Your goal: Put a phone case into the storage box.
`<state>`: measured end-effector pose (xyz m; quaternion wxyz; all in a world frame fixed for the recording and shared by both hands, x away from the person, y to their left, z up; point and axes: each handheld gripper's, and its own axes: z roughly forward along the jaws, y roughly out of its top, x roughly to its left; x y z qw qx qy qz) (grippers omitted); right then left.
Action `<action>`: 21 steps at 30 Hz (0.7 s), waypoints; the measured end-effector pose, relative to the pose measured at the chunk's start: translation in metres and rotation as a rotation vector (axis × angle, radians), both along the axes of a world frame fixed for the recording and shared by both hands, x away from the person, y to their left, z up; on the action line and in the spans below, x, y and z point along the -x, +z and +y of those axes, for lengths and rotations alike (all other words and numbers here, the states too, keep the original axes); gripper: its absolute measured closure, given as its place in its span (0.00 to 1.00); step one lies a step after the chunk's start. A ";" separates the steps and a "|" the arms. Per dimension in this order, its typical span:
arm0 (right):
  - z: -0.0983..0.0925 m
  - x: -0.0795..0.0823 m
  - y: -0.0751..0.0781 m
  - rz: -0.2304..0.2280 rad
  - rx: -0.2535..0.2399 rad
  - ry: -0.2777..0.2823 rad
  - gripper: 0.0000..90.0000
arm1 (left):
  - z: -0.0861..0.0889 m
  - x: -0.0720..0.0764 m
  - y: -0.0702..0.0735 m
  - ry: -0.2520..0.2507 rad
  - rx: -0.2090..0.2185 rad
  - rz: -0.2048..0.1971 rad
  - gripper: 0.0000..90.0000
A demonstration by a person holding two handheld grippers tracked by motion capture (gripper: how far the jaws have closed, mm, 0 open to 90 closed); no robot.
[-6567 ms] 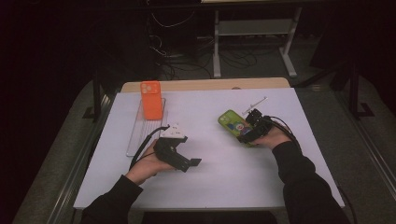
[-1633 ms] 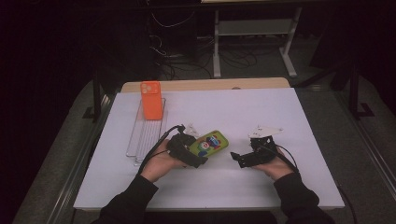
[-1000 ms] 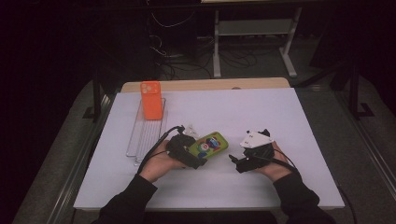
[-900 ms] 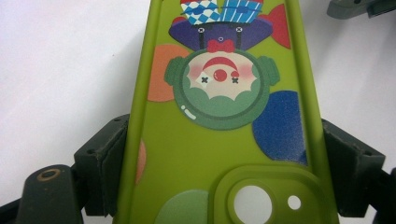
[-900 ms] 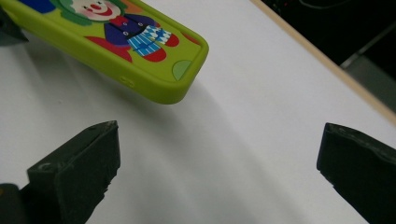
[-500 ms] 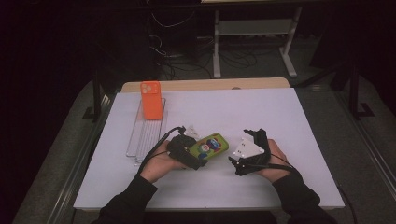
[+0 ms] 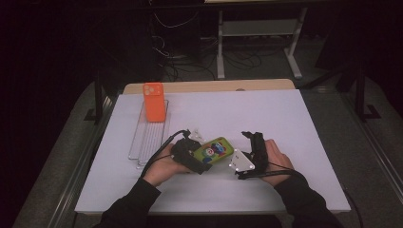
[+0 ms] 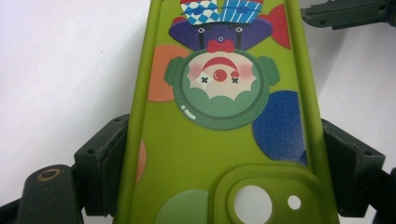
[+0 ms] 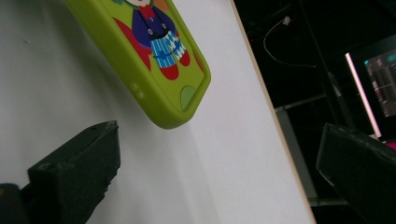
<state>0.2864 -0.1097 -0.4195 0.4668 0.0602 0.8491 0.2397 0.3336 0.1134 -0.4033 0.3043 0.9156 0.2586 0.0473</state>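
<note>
Two phone cases: green one (image 7: 215, 149) pinched by left gripper (image 7: 190, 156), orange one (image 7: 154, 101) upright in clear rack (image 7: 142, 142), far left. Right gripper (image 7: 252, 152) spread, empty. White tabletop (image 7: 285, 118), dark room.

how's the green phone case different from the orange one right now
The green phone case bears a cartoon clown print; the orange phone case is plain. The green one is clamped by its long edges in the left hand-held gripper, near the table's front; the orange one stands upright at the far end of the clear rack, untouched. Both show a camera cutout.
</note>
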 end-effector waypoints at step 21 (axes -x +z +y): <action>0.020 0.010 -0.010 -0.221 0.202 0.088 0.00 | 0.000 -0.003 0.007 -0.031 -0.019 -0.007 0.17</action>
